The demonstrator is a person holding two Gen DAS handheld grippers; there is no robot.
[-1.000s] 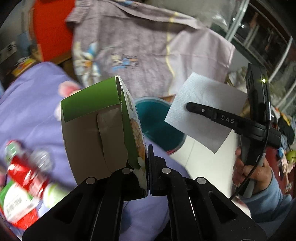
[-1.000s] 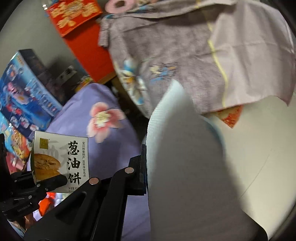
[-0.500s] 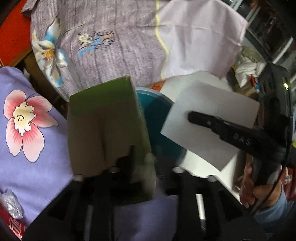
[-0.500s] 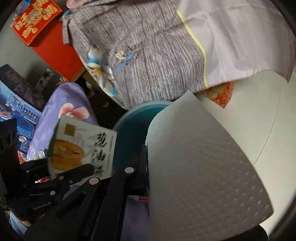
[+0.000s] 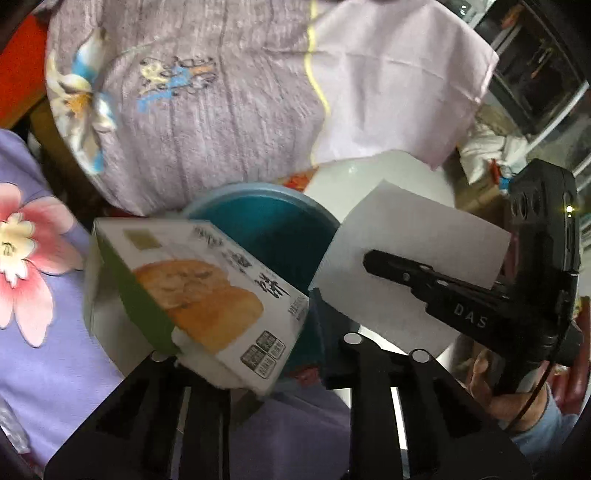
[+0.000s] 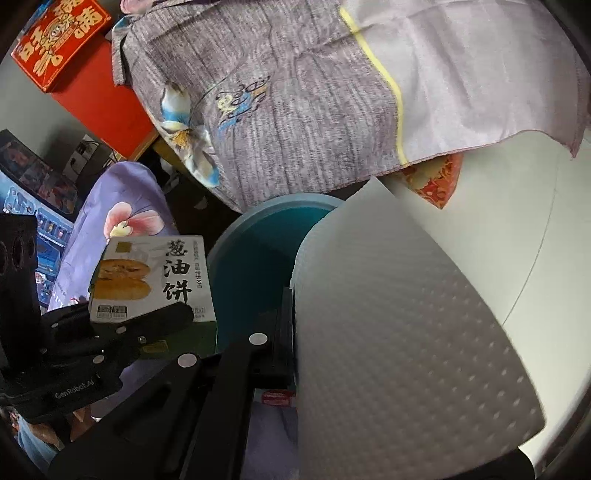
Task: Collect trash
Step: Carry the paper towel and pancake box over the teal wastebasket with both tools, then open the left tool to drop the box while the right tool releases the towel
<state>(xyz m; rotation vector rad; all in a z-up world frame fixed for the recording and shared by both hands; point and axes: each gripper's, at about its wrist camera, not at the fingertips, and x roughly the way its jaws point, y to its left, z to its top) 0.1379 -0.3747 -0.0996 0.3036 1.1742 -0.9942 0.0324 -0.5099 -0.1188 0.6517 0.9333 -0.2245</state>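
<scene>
A printed food box (image 5: pixel 207 295) hangs tilted over the near-left rim of the teal bin (image 5: pixel 280 236). My left gripper (image 5: pixel 255 345) has its jaws apart and closing. The box's lower end lies between them, with no pad seen pressing on it. In the right wrist view the box (image 6: pixel 159 273) sits at the left gripper (image 6: pixel 147 325), just left of the bin (image 6: pixel 258 258). My right gripper (image 6: pixel 291 295) is shut on a white paper towel (image 6: pixel 388 332) above the bin's right side. From the left wrist view that gripper (image 5: pixel 373 258) pins the towel (image 5: pixel 406 240).
A grey-lilac flowered cloth (image 5: pixel 221 92) hangs right behind the bin. A purple flowered sheet (image 5: pixel 44 295) lies at the left. A white round surface (image 6: pixel 517 221) is at the right. A person's hand (image 5: pixel 491 376) holds the right gripper. Red boxes (image 6: pixel 59 33) stand at the far left.
The box has swung from its brown back to its printed front and tilted. The left jaws have spread apart. Both grippers have come down closer to the bin.
</scene>
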